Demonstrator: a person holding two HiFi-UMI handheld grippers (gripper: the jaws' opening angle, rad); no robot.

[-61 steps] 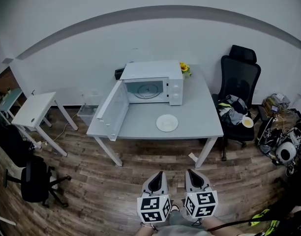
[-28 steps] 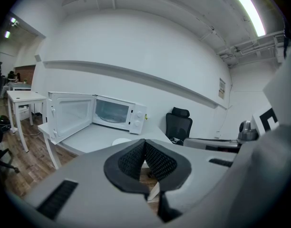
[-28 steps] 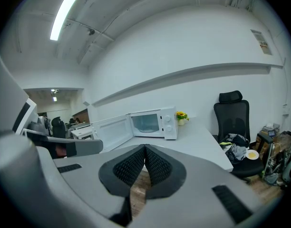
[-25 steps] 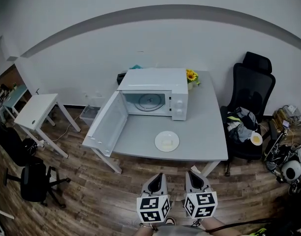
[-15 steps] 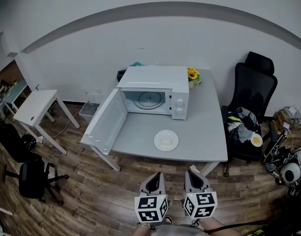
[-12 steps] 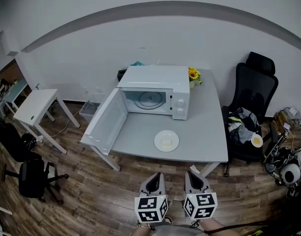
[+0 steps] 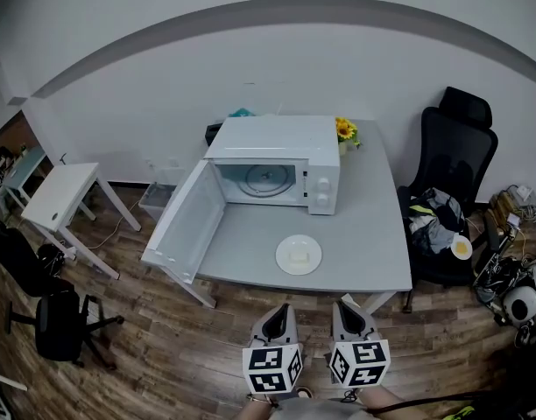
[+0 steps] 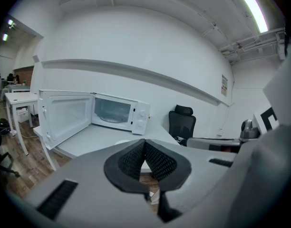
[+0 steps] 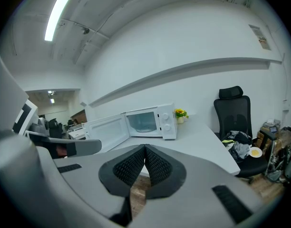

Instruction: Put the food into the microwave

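Observation:
A white microwave (image 7: 275, 162) stands at the back of a grey table (image 7: 364, 243), its door (image 7: 182, 221) swung wide open to the left and its cavity empty. A white plate with pale food (image 7: 299, 255) lies on the table in front of it. Both grippers hang side by side over the wooden floor, short of the table's front edge. My left gripper (image 7: 277, 317) is shut with nothing in it, and so is my right gripper (image 7: 348, 311). The left gripper view shows the microwave (image 8: 118, 112); the right gripper view shows it too (image 9: 150, 122).
A black office chair (image 7: 447, 178) with clothes on its seat stands right of the table. A vase of yellow flowers (image 7: 344, 132) sits beside the microwave. A small white table (image 7: 58, 195) and a dark stool (image 7: 58, 326) are at the left. Cluttered gear lies at the far right.
The view has drawn a little closer to the table over the frames. Both grippers keep their place low in the frame, still shut.

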